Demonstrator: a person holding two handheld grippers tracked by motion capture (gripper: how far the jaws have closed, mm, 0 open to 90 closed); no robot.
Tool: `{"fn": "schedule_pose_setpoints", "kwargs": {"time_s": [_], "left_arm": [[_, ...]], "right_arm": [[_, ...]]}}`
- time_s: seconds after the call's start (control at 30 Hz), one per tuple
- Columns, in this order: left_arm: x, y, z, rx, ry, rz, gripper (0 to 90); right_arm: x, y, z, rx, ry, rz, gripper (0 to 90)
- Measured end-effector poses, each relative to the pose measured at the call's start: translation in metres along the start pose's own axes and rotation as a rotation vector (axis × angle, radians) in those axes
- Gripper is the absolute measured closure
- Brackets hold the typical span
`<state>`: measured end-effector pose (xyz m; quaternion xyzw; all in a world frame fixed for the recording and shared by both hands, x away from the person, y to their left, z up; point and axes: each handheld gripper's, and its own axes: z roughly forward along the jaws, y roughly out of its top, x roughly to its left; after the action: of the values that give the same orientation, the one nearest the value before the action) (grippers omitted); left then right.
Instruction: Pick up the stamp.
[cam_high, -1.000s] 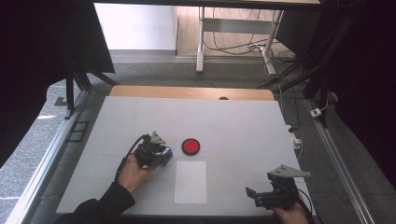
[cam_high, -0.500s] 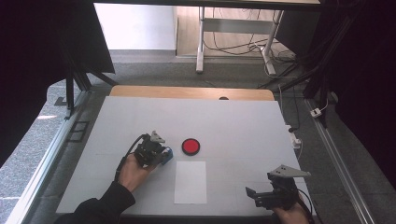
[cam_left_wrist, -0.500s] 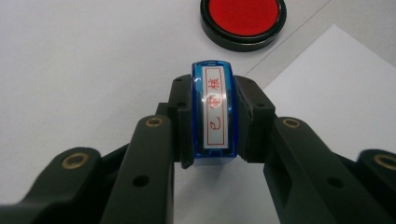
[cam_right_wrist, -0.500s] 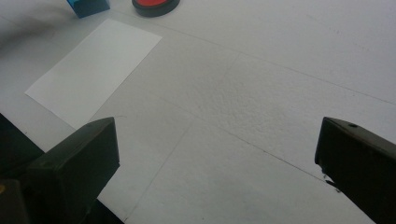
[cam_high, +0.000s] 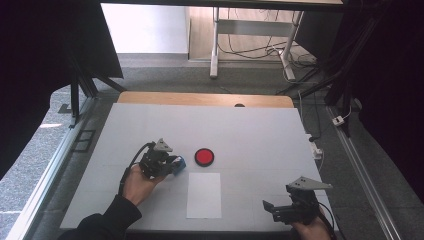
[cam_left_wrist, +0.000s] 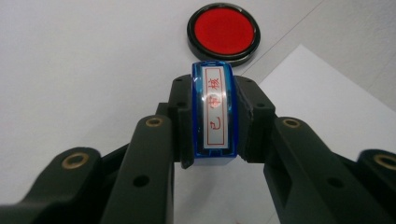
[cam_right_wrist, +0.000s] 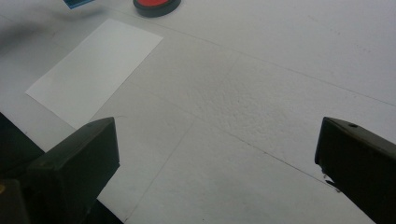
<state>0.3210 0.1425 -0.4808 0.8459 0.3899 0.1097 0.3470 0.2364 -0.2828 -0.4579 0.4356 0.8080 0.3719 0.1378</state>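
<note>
A small blue stamp (cam_left_wrist: 212, 112) with a clear top and a label of red characters sits clamped between the jaws of my left gripper (cam_left_wrist: 212, 95). In the high view the left gripper (cam_high: 175, 165) lies left of centre, with the stamp (cam_high: 179, 163) pointing right toward a round red ink pad (cam_high: 204, 156) in a black rim (cam_left_wrist: 223, 31). A white sheet of paper (cam_high: 204, 195) lies just in front of the pad. My right gripper (cam_high: 280, 210) rests at the near right edge, its jaws wide apart (cam_right_wrist: 215, 154) and nothing between them.
The white table top (cam_high: 260, 135) has a wooden strip (cam_high: 205, 99) along its far edge. Metal rails (cam_high: 360, 170) run along both sides. Desk legs and cables (cam_high: 250, 47) stand on the floor beyond the table. The paper (cam_right_wrist: 95, 70) lies ahead and left of the right gripper.
The left gripper with the stamp has shifted only slightly near the ink pad. The right gripper has stayed where it was.
</note>
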Motion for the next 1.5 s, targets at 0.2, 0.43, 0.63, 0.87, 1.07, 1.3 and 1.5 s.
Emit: {"fn": "schedule_pose_setpoints", "kwargs": {"time_s": [0.2,0.43,0.63,0.87,1.07,1.3,1.5], "left_arm": [[-0.001,0.002,-0.008,-0.032,-0.026,0.006,70.5],[-0.003,0.003,-0.017,-0.064,-0.045,0.011,70.4],[-0.002,0.004,-0.026,-0.094,-0.073,0.000,70.4],[-0.005,0.006,-0.035,-0.105,-0.099,-0.002,70.4],[-0.006,0.008,-0.043,-0.132,-0.143,0.008,70.4],[-0.009,0.011,-0.052,-0.166,-0.193,0.040,70.4],[-0.011,0.014,-0.060,-0.192,-0.230,0.055,70.4]], "right_arm": [[0.000,0.000,0.000,-0.001,-0.002,0.000,0.0],[0.000,0.000,0.000,-0.002,-0.003,-0.001,0.0],[0.000,-0.001,0.000,-0.005,-0.001,0.003,0.0],[0.000,-0.001,-0.001,-0.006,-0.003,0.002,0.0],[0.000,-0.001,-0.001,-0.004,-0.005,-0.002,0.0],[0.001,-0.001,-0.001,-0.002,-0.009,-0.008,0.0],[0.001,-0.001,-0.001,-0.004,-0.008,-0.002,0.0]]}}
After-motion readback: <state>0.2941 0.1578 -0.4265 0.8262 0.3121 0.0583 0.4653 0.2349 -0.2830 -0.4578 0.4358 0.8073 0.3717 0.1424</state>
